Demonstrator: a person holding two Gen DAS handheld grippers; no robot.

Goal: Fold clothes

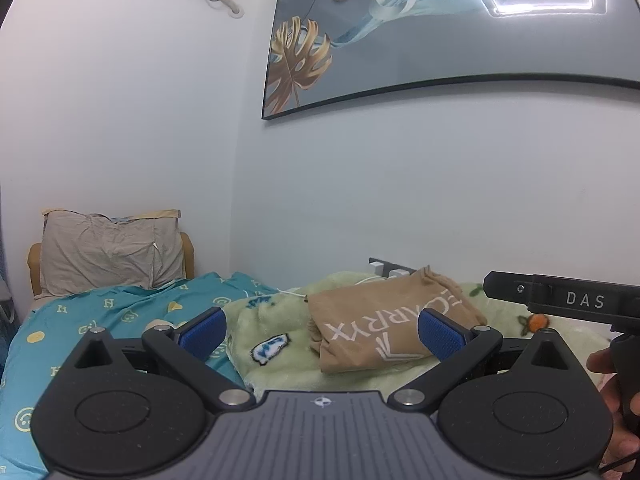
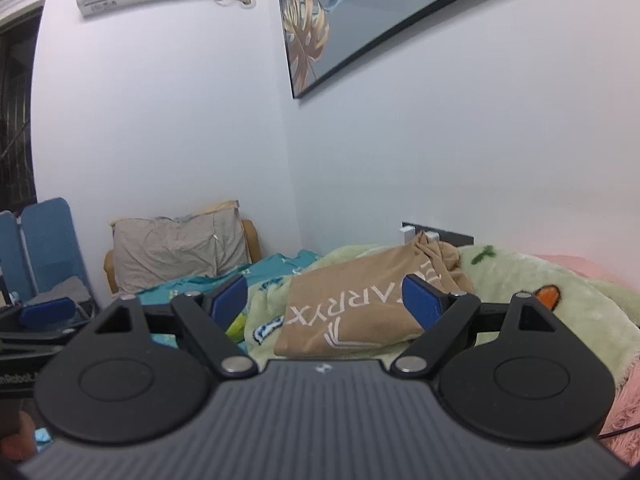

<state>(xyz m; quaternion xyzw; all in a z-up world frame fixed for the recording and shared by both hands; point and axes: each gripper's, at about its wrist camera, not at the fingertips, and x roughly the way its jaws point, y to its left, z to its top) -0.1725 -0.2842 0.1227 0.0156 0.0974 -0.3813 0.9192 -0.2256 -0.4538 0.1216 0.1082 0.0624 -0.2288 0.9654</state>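
A tan garment with white lettering lies folded into a compact rectangle on the pale green fleece blanket; it shows again in the right wrist view as the tan garment. My left gripper is open, held back from the garment with nothing between its blue pads. My right gripper is also open and empty, its blue pads framing the garment from a short distance. The right gripper's body marked DAS and a hand appear at the right edge of the left wrist view.
A teal patterned sheet covers the bed's left part, with a grey pillow against the headboard. White chargers sit by the wall behind the garment. A pink fluffy cover lies at right. Blue folding chair stands left.
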